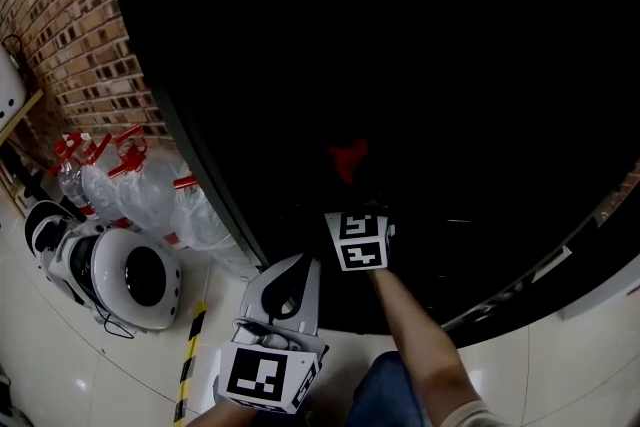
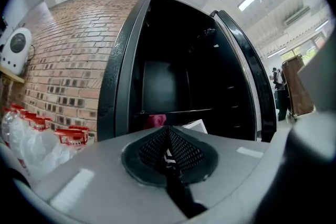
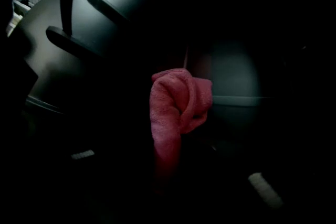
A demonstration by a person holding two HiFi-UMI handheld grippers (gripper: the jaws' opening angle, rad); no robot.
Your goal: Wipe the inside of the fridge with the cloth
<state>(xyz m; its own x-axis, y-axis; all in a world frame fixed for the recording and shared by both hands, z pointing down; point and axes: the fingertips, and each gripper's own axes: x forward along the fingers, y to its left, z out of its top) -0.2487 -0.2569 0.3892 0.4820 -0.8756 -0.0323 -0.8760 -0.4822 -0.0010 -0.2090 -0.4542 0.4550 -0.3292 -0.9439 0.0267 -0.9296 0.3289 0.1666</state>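
Room's got a red brick wall [image 1: 90, 25] on the left and a glossy white tile floor [image 1: 60, 365]. The tall black fridge [image 2: 121, 76] stands open and it's dark inside. The right gripper [image 1: 352, 200] reaches far into it, forearm stretched, clamped on the pinkish-red terry cloth [image 3: 173, 113]. The left gripper [image 2: 168, 136] hangs back near the body, jaws pressed together with nothing between them.

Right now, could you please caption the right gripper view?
Right gripper holds a pink cloth inside the dark fridge.
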